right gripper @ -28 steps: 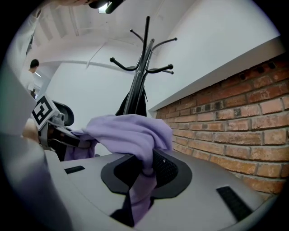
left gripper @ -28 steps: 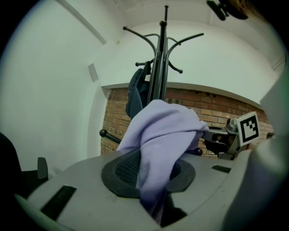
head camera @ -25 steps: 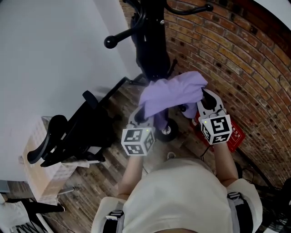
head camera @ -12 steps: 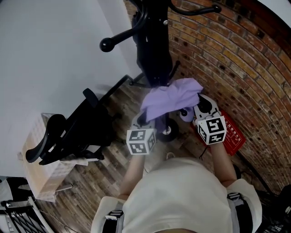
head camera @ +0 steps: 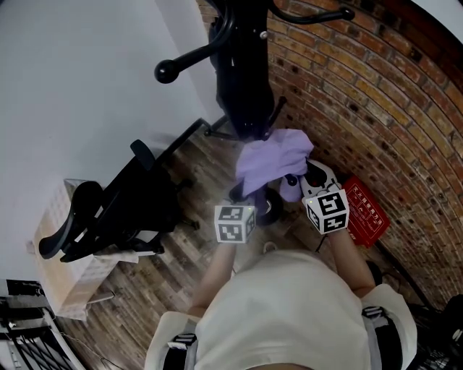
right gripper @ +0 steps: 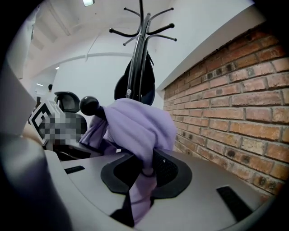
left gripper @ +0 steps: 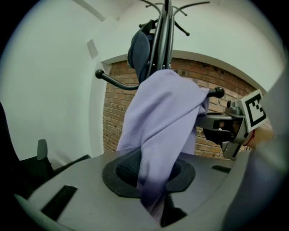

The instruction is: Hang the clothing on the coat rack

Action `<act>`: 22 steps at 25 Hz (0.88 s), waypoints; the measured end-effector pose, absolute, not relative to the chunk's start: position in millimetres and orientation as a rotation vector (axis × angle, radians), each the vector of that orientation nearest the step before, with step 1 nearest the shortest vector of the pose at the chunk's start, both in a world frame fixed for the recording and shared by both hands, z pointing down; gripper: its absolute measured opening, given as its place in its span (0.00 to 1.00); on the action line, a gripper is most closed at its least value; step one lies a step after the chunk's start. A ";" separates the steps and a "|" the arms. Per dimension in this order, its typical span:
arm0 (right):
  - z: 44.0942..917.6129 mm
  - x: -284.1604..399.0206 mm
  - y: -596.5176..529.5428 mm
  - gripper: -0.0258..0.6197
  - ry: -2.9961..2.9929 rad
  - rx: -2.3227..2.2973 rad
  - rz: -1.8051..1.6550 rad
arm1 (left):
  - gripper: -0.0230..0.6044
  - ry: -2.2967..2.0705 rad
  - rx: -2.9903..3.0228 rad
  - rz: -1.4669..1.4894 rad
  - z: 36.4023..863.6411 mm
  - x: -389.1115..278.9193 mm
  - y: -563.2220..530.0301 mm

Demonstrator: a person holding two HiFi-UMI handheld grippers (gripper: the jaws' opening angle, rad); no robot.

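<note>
A lilac garment [head camera: 273, 160] hangs bunched between my two grippers, just in front of the black coat rack [head camera: 242, 79]. My left gripper [head camera: 244, 191] is shut on its left part; in the left gripper view the cloth [left gripper: 162, 122] runs down into the pinched jaws [left gripper: 153, 191]. On the other side my right gripper [head camera: 304, 174] is shut on the cloth [right gripper: 135, 128], which is pinched between the jaws [right gripper: 142, 180]. A ball-tipped peg [right gripper: 89, 105] shows just behind the cloth. The rack's upper hooks [left gripper: 165, 13] rise above.
A dark item [left gripper: 137, 52] hangs on the rack's pole. The brick wall [head camera: 376, 94] stands close on the right, the white wall [head camera: 79, 87] on the left. A black office chair [head camera: 116, 209], a cardboard box [head camera: 65, 282] and a red object [head camera: 365, 217] sit on the wooden floor.
The two grippers have drawn closer together, and the garment between them has bunched narrower. The rack's ball-tipped peg sits a little higher and further left in the head view.
</note>
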State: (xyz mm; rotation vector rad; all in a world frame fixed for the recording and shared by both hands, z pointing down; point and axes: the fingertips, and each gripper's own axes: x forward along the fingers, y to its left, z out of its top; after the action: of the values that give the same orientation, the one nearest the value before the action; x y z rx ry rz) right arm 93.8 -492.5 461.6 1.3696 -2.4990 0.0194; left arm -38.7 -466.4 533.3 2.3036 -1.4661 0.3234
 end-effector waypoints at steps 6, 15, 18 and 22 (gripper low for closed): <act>482.2 74.4 -478.6 0.13 -2.540 1.295 0.105 | 0.15 -1.404 2.323 0.357 544.3 -19.3 -458.5; 498.4 51.6 -461.9 0.13 -2.582 1.219 0.165 | 0.15 -1.338 2.356 0.363 551.9 4.2 -445.8; 500.6 50.1 -457.3 0.13 -2.578 1.218 0.177 | 0.15 -1.333 2.352 0.361 552.1 5.0 -442.0; 501.3 53.7 -454.0 0.13 -2.563 1.237 0.186 | 0.15 -1.328 2.344 0.336 547.1 3.4 -436.7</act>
State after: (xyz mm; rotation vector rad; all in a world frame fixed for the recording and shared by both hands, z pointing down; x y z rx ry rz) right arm 53.7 -454.0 501.3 1.2373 -2.5630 0.1863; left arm 3.4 -436.7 547.1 2.3437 -1.3275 0.3357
